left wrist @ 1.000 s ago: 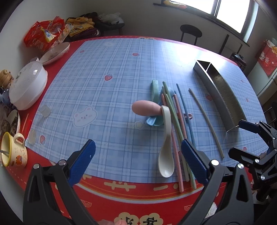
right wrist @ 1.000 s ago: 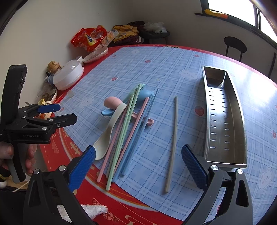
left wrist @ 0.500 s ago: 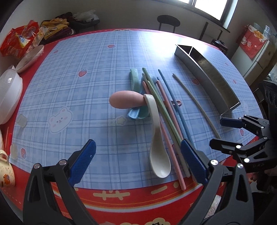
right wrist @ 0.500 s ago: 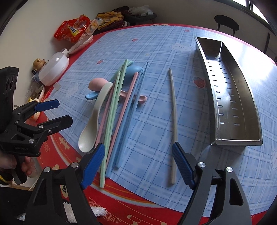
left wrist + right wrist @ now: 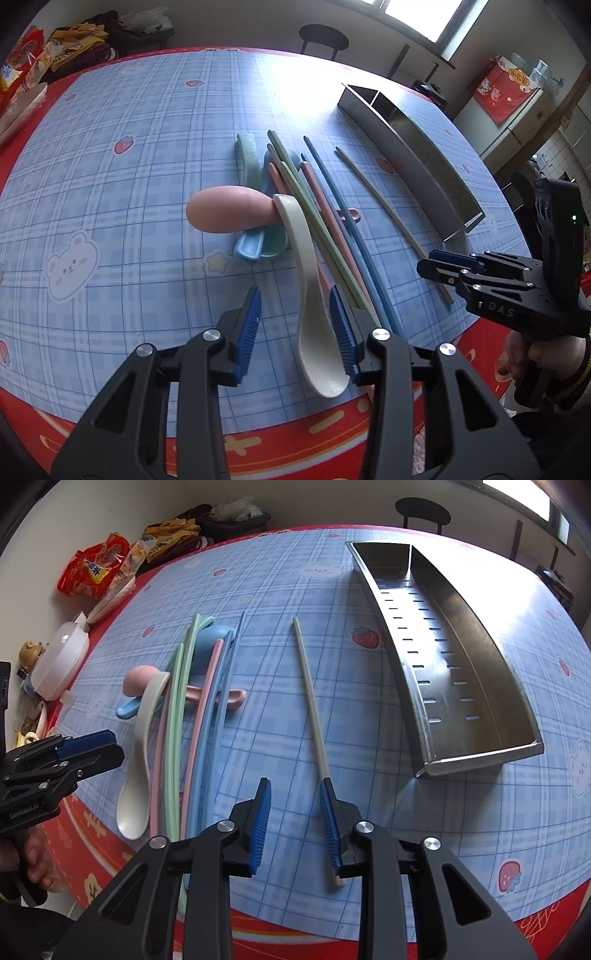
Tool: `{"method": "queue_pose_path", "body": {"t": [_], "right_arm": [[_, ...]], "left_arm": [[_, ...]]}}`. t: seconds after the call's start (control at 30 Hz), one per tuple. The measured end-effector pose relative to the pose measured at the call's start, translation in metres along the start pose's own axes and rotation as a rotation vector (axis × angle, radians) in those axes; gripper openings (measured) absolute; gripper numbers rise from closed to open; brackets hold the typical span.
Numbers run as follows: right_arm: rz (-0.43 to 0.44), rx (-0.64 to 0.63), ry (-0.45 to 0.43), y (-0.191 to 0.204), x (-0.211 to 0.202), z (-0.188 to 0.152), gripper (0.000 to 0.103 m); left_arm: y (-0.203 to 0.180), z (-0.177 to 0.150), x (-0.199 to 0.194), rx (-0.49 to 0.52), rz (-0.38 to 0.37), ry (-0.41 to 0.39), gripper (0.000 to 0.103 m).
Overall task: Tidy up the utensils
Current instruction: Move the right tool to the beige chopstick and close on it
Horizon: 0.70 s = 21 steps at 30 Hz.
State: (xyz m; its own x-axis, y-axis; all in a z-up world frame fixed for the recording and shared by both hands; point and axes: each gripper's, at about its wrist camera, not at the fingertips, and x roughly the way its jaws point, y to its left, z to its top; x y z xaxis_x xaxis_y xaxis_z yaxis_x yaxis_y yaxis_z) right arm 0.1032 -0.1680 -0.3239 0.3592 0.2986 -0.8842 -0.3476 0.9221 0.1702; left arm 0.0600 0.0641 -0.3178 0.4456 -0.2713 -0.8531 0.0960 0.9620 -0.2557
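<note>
A pile of utensils lies mid-table: a cream spoon (image 5: 308, 280) (image 5: 142, 738), a pink spoon (image 5: 225, 214) (image 5: 138, 674), a blue spoon (image 5: 249, 247), a teal spoon (image 5: 245, 157), and several pink, green and blue chopsticks (image 5: 332, 236) (image 5: 192, 716). A single beige chopstick (image 5: 310, 698) (image 5: 388, 210) lies apart. My left gripper (image 5: 295, 325) is open, low around the cream spoon's bowl end, not clamped. My right gripper (image 5: 295, 816) is open, its right pad beside the beige chopstick's near end. The steel divided tray (image 5: 476, 753) (image 5: 424, 173) holds nothing.
Snack bags (image 5: 94, 570), a white lidded container (image 5: 59, 661) and small cups sit along the table's far left edge. A black stool (image 5: 323, 38) stands beyond the table. The red table rim (image 5: 369, 934) runs close under both grippers.
Both grippers have moved forward and lower and their jaws have narrowed: the left onto the cream spoon's bowl end, the right onto the beige chopstick's near end. No utensil has moved.
</note>
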Motion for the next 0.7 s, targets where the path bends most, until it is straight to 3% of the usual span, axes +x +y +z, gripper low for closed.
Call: {"method": "queue_pose_path", "body": {"t": [0.17, 0.37, 0.57, 0.6, 0.63, 0.7], "right_arm": [[-0.107, -0.022, -0.019, 0.003, 0.009, 0.011, 0.025], [-0.163, -0.034, 0.0, 0.004, 0.017, 0.013, 0.02], [-0.089, -0.02, 0.026, 0.007, 0.015, 0.007, 0.007], [-0.072, -0.013, 0.03, 0.006, 0.015, 0.006, 0.007], [-0.059, -0.007, 0.035, 0.007, 0.014, 0.004, 0.007], [-0.038, 0.0, 0.042, 0.007, 0.013, 0.003, 0.007]], "left_arm": [[0.001, 0.003, 0.003, -0.005, -0.01, 0.001, 0.041], [0.007, 0.003, 0.011, -0.028, -0.063, 0.025, 0.041], [0.007, 0.008, 0.02, -0.035, -0.1, 0.034, 0.038], [0.007, 0.011, 0.023, -0.027, -0.096, 0.037, 0.035], [0.006, 0.013, 0.025, -0.024, -0.101, 0.042, 0.024], [0.006, 0.017, 0.03, -0.028, -0.11, 0.049, 0.018]]}}
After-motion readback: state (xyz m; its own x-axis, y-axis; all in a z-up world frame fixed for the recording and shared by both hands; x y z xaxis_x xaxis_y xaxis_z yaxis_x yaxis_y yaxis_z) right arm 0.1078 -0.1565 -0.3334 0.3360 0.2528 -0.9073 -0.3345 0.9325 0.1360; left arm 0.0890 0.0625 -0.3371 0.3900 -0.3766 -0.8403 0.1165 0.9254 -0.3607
